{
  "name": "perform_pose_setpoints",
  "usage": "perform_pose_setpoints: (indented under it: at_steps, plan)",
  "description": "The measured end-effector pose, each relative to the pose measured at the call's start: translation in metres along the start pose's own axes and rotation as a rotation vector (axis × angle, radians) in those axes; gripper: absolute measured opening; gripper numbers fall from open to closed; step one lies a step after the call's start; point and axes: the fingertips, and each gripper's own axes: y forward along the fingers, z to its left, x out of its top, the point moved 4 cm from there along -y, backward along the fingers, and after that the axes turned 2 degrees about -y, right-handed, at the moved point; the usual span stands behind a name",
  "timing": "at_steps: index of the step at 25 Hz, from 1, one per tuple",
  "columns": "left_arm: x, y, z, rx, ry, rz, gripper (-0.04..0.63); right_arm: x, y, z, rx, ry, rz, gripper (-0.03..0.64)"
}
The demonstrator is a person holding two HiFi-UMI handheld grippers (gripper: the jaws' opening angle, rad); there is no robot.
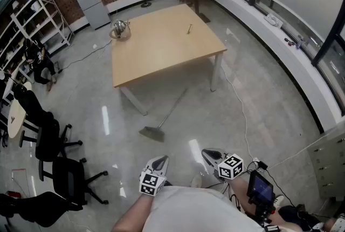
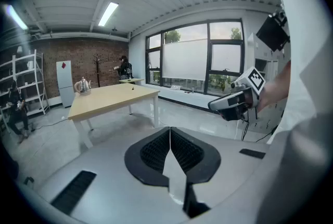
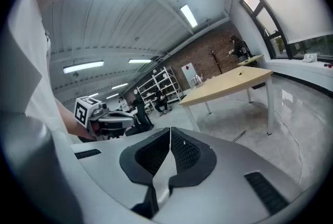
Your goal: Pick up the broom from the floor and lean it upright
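The broom (image 1: 154, 132) lies flat on the grey floor in the head view. Its head is toward me and its thin handle (image 1: 175, 106) runs away under the wooden table (image 1: 161, 45). Both grippers are held close to my body, short of the broom head. My left gripper (image 1: 161, 161) is shut with nothing between its pads (image 2: 170, 130). My right gripper (image 1: 208, 154) is also shut and empty (image 3: 170, 131). In the right gripper view a bit of the broom handle (image 3: 239, 136) shows on the floor near the table leg.
A kettle (image 1: 119, 29) and a small item stand on the table. Black office chairs (image 1: 56, 163) crowd the left. Shelving (image 1: 32, 23) and a white fridge (image 1: 90, 0) line the brick wall. A white cable (image 1: 240, 109) trails on the floor at right.
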Motion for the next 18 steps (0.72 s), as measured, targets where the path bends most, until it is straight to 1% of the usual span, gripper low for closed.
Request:
perform_pose_setpoints:
  at_steps: [4,6,9,12,15,18]
  plan:
    - [0.002,0.013,0.009,-0.011,-0.019,0.014,0.012,0.005,0.005,-0.015,-0.019,0.042,-0.021,0.018]
    - [0.003,0.022,0.013,-0.02,-0.032,0.015,0.012,0.009,0.009,-0.022,-0.025,0.041,-0.025,0.018]
    - [0.013,0.039,0.024,-0.045,-0.023,0.003,0.012,0.023,0.019,-0.038,-0.043,0.025,-0.037,0.018]
    - [0.02,0.061,0.046,-0.069,-0.015,0.005,0.012,0.036,0.037,-0.056,-0.071,0.027,-0.043,0.018]
    - [0.017,0.08,0.072,-0.097,-0.037,0.029,0.012,0.048,0.051,-0.067,-0.116,0.035,-0.038,0.018]
    - [0.024,0.094,0.101,-0.132,-0.049,0.041,0.012,0.059,0.069,-0.074,-0.154,0.043,-0.03,0.018]
